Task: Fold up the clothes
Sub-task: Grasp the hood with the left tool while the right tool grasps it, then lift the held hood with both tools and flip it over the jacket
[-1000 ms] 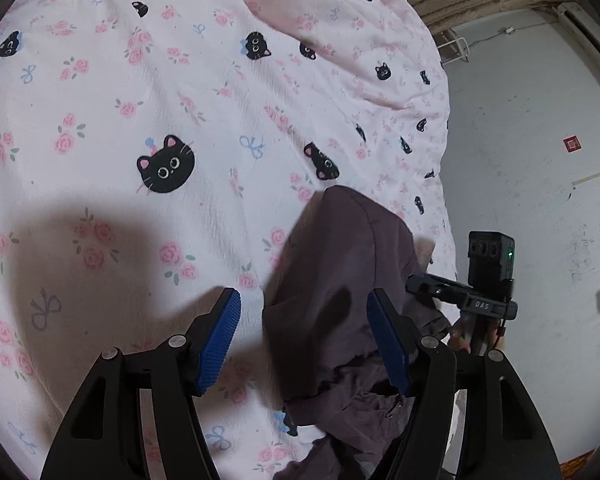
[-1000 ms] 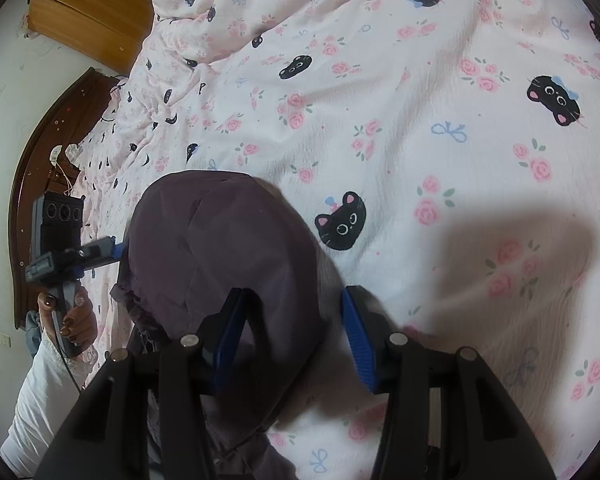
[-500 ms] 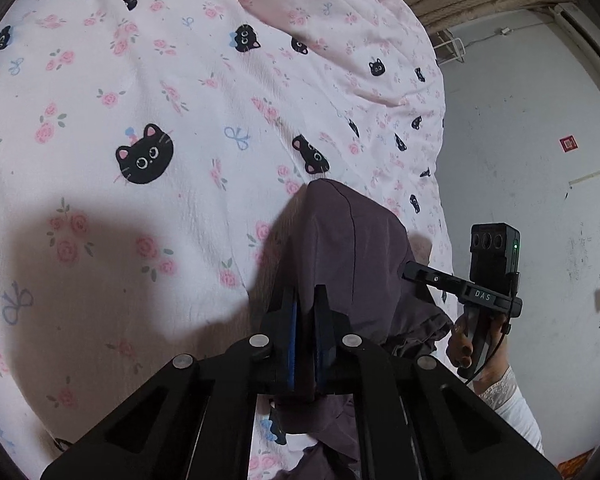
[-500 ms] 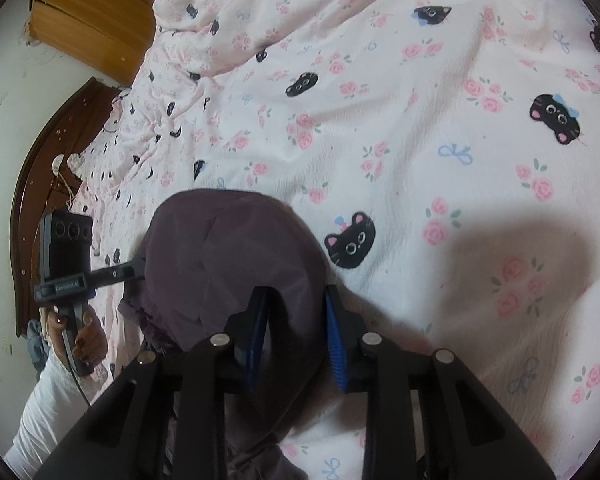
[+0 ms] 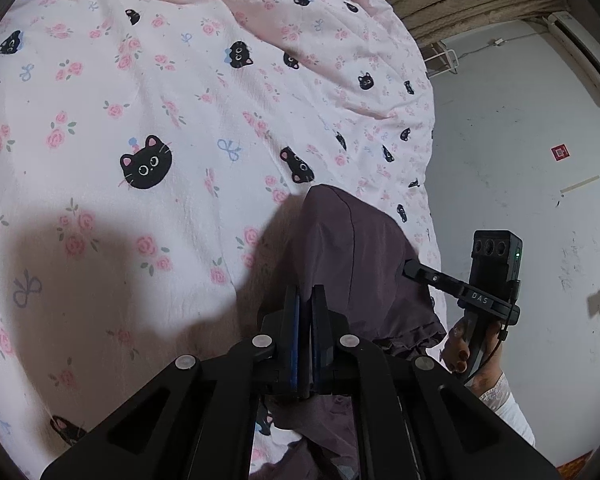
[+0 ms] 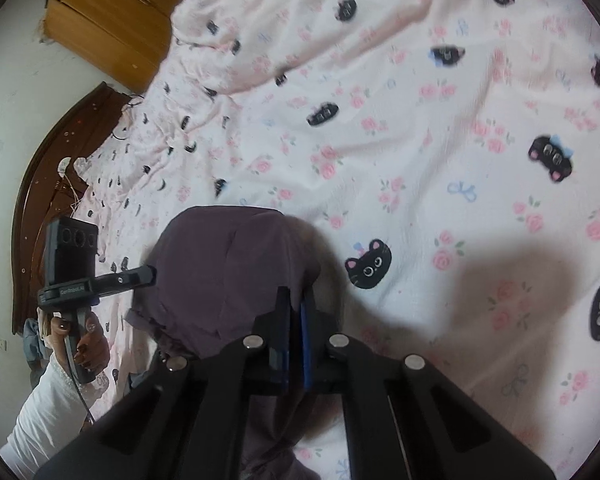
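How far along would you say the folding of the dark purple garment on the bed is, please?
Early. Done: both grippers have taken hold, the left gripper and right gripper each shut on the dark purple fabric garment, which lies bunched on the pink cat-print bedspread. In hand: the grip on both edges. Left: spreading it out and every fold.

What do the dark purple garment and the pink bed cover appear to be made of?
Purple garment: apparently thin, matte woven cloth; it drapes softly and gathers into small ruffles at its edge. Pink bed cover: probably crinkled cotton, matte, printed with cats and roses; its surface shows fine puckers. The exact fibres cannot be told.
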